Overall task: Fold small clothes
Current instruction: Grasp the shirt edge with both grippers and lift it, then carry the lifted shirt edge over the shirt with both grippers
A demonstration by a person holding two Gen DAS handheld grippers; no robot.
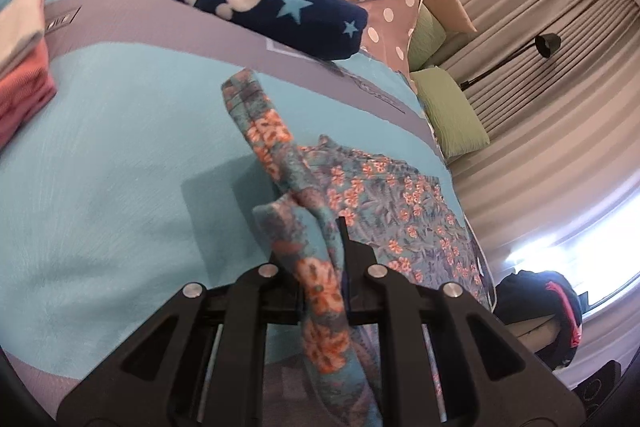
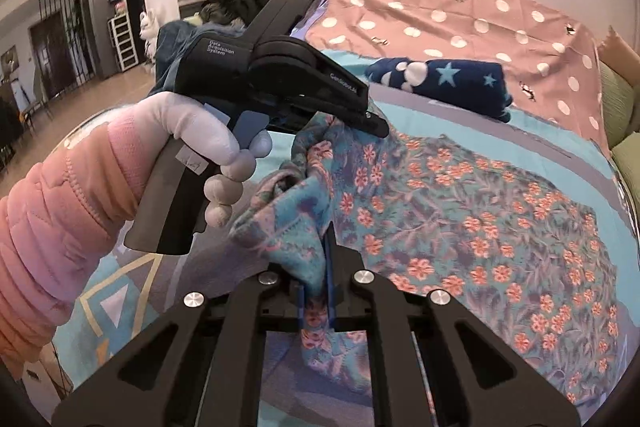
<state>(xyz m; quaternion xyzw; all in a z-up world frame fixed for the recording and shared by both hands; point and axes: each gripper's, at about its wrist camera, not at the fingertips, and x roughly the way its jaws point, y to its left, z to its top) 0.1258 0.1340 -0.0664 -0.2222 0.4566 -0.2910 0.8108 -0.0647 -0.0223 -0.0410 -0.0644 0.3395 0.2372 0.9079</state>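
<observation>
Both claws grip one edge of the teal knit garment with orange flowers (image 2: pixel 460 211) so it can be lifted and carried over into a fold. The left claw (image 1: pixel 326 251) is shut tight on a bunched strip of it, and the right claw (image 2: pixel 320 287) is likewise clamped on a fold of the same hem, just beside the left. Beyond both claws the rest of the garment lies flat on the turquoise and grey bedspread (image 1: pixel 120 155). Farther ahead sits a folded navy fleece with stars (image 1: pixel 280 15), probably finished and set aside.
</observation>
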